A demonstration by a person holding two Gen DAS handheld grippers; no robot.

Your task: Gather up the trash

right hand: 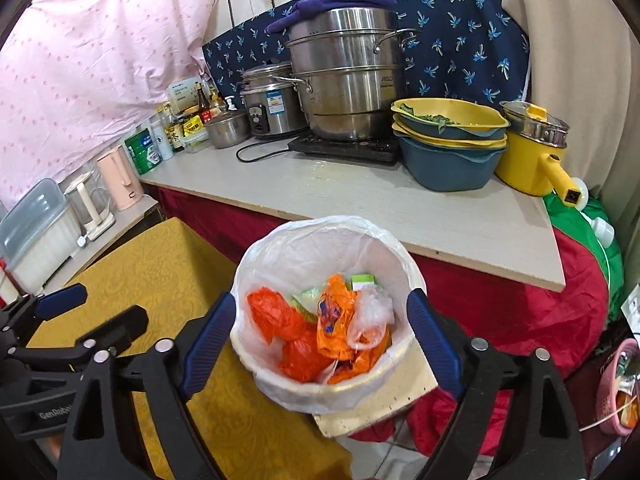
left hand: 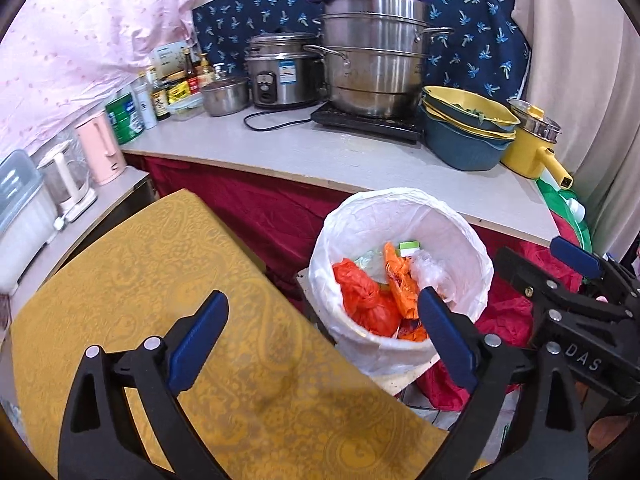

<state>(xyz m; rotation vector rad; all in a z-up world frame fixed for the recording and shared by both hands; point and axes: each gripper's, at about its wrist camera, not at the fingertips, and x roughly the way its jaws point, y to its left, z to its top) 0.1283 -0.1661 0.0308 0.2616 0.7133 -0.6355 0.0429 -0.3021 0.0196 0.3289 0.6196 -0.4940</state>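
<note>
A white bin with a white liner (left hand: 448, 236) (right hand: 304, 248) stands on the floor between the yellow-clothed table (left hand: 160, 280) (right hand: 168, 272) and the counter. It holds orange plastic bags (left hand: 366, 300) (right hand: 280, 316), a clear bag (right hand: 370, 312) and a green-white carton (left hand: 409, 246) (right hand: 363, 279). My left gripper (left hand: 320, 332) is open and empty, over the table's right edge. My right gripper (right hand: 320, 332) is open and empty, above the bin's near side. Each gripper shows in the other's view: the right one (left hand: 560, 264), the left one (right hand: 96, 304).
The counter (left hand: 320, 152) (right hand: 320, 184) behind the bin carries steel pots (left hand: 372, 56), a rice cooker (left hand: 280, 68), stacked basins (right hand: 448, 140), a yellow pot (right hand: 532, 152) and bottles. Red cloth (right hand: 540, 312) hangs below. Kettles (left hand: 100, 148) stand at left. A pink basket (right hand: 616, 388) sits at right.
</note>
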